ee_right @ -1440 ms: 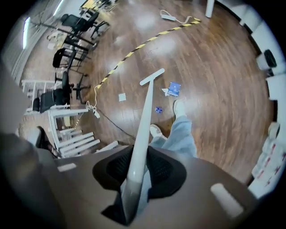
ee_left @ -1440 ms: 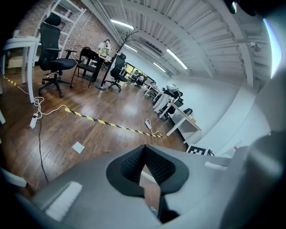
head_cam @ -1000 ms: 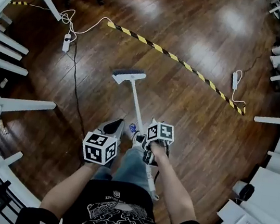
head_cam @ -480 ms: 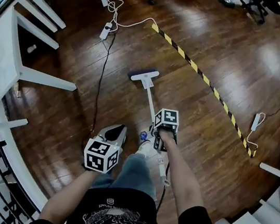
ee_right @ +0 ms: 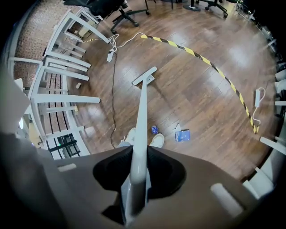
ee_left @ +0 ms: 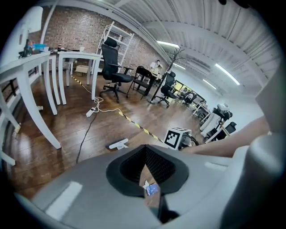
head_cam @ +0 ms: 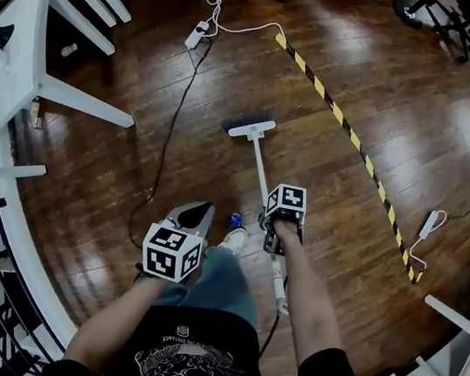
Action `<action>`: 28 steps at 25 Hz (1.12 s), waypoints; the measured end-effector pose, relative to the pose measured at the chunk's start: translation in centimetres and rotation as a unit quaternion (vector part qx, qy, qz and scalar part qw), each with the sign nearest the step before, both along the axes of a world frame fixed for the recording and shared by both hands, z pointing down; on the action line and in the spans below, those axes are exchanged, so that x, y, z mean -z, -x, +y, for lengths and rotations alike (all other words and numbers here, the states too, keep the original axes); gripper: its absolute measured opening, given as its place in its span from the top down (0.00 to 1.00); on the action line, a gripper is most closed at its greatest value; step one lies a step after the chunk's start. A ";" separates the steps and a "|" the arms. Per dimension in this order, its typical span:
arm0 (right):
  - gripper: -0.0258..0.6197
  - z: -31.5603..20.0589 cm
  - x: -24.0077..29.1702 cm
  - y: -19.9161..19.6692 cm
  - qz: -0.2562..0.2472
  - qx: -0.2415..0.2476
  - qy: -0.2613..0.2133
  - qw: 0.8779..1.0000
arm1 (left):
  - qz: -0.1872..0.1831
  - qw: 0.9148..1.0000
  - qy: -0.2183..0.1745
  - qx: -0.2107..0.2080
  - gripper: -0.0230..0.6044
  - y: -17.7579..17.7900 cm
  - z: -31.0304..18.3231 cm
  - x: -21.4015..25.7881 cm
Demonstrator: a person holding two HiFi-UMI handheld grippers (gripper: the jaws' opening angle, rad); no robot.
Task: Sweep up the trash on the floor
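Broom [head_cam: 252,130] handle clenched by right gripper [ee_right: 138,166] fingers; left gripper [head_cam: 194,215] fingers closed, empty. Blue trash [ee_right: 182,135] on floor [head_cam: 354,272].

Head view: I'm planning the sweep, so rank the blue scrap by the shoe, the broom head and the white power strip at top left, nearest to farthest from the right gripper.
From the right gripper, shut on the broom handle:
1. Blue scrap, just to its left on the floor.
2. Broom head, ahead, at the handle's far end.
3. White power strip, far off, upper left.
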State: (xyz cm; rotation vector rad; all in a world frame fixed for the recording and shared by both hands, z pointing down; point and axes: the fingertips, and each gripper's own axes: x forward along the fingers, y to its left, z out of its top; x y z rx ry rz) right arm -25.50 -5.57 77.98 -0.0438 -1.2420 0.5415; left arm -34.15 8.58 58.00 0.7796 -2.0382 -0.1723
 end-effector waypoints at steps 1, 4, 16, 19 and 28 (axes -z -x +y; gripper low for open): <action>0.83 -0.3 0.0 -0.9 0.006 -0.002 -0.001 1.000 | 0.001 1.000 0.000 -0.003 0.96 -0.5 -0.3 0.0; 0.83 -1.2 -0.1 -4.2 0.023 -0.006 -0.003 1.000 | 0.005 1.000 -0.002 -0.014 0.96 -2.2 -1.3 0.1; 0.83 -0.7 1.9 -18.8 0.075 -0.067 -0.019 0.995 | 0.013 0.996 -0.036 -0.084 0.96 -8.9 -1.8 0.7; 0.83 0.2 2.5 -22.3 0.084 -0.087 -0.028 0.992 | 0.015 0.994 -0.042 -0.104 0.96 -11.0 -1.0 0.3; 0.83 2.2 3.7 -30.8 0.099 -0.129 -0.032 0.986 | 0.031 0.991 -0.050 -0.120 0.96 -17.7 0.8 -0.1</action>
